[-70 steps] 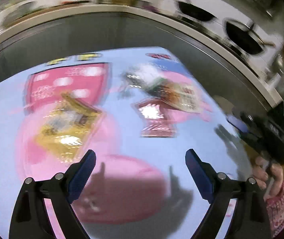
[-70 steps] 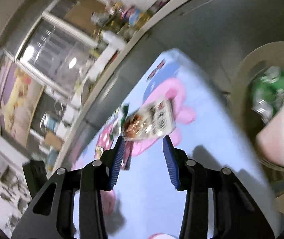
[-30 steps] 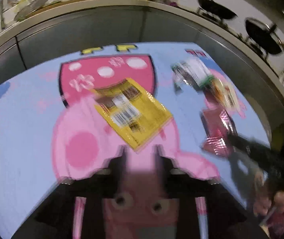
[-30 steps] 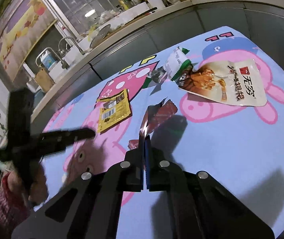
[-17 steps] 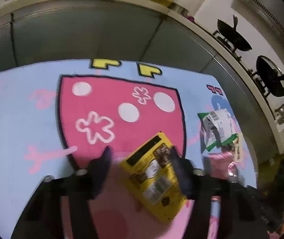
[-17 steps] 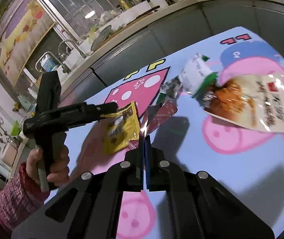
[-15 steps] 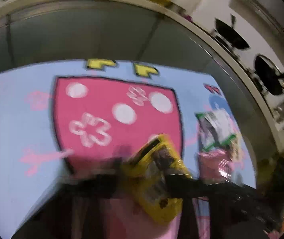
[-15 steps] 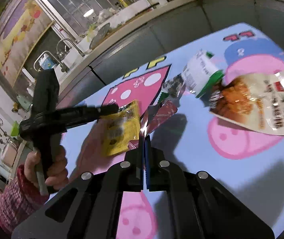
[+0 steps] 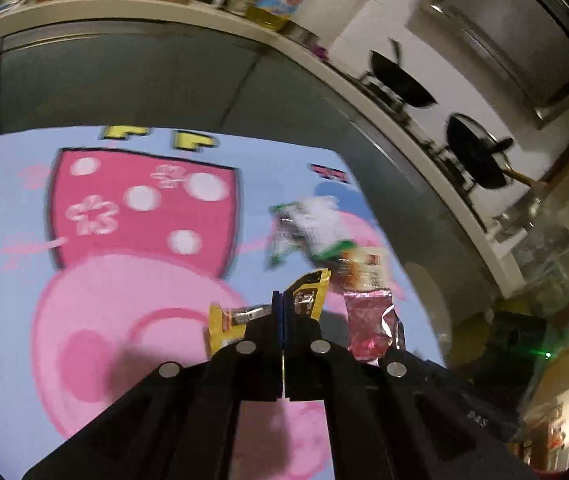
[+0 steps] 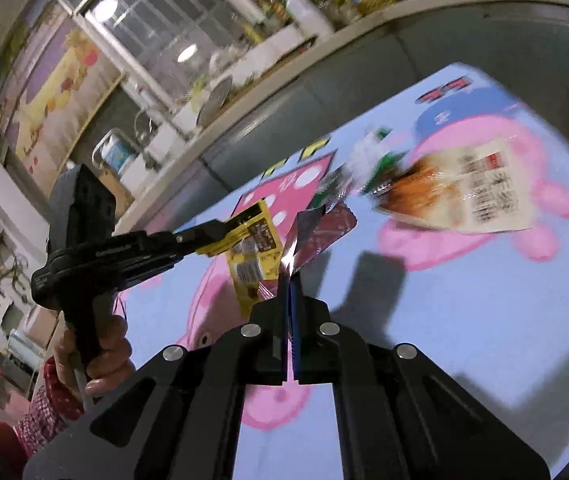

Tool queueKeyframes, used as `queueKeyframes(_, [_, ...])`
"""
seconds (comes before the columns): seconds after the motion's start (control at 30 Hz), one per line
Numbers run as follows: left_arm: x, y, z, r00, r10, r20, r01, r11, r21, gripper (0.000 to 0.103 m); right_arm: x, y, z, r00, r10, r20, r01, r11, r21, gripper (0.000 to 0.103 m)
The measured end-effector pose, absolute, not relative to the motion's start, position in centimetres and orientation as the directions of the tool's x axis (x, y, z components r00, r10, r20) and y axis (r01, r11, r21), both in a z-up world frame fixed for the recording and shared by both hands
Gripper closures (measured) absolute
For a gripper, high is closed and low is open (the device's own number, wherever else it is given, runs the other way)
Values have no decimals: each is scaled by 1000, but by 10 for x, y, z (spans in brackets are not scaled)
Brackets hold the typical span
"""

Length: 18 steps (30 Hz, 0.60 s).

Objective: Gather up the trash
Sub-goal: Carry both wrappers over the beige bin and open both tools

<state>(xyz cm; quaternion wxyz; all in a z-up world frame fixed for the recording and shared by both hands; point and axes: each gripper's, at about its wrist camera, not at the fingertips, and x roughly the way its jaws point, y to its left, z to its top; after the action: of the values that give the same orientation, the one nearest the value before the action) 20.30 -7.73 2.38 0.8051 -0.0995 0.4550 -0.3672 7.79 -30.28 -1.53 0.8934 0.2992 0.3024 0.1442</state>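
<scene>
My left gripper (image 9: 283, 308) is shut on a yellow snack wrapper (image 9: 308, 292) and holds it above the blue cartoon mat (image 9: 12, 292). In the right wrist view that wrapper (image 10: 252, 252) hangs from the left gripper (image 10: 220, 232). My right gripper (image 10: 289, 280) is shut on a dark red foil wrapper (image 10: 324, 232), lifted off the mat; it also shows in the left wrist view (image 9: 368, 320). A green-and-white wrapper (image 10: 368, 156) and a large white-and-orange pouch (image 10: 464, 188) lie on the mat (image 10: 464, 320) further back.
Grey cabinet fronts (image 9: 144, 80) rise behind the mat. A counter with bottles (image 10: 304, 8) runs above them. Two black woks (image 9: 476, 152) sit on a stove at the right. The mat's far edge ends at the cabinets.
My left gripper closed on the yellow wrapper and lifted it off the mat. My right gripper stayed shut on the red wrapper and kept it raised.
</scene>
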Motion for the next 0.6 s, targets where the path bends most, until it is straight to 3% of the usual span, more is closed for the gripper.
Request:
queueKeyframes(0.27, [183,-207,48,199,-725,-659,646,603,-469,103,18,-420,-6,872,232,-432,96,783,614,102])
queueKeyframes(0.6, [138,-395,40,66,-703,-708,781,478,-401,103,-34,-560,-41,860,5,-510,353,715,603,102])
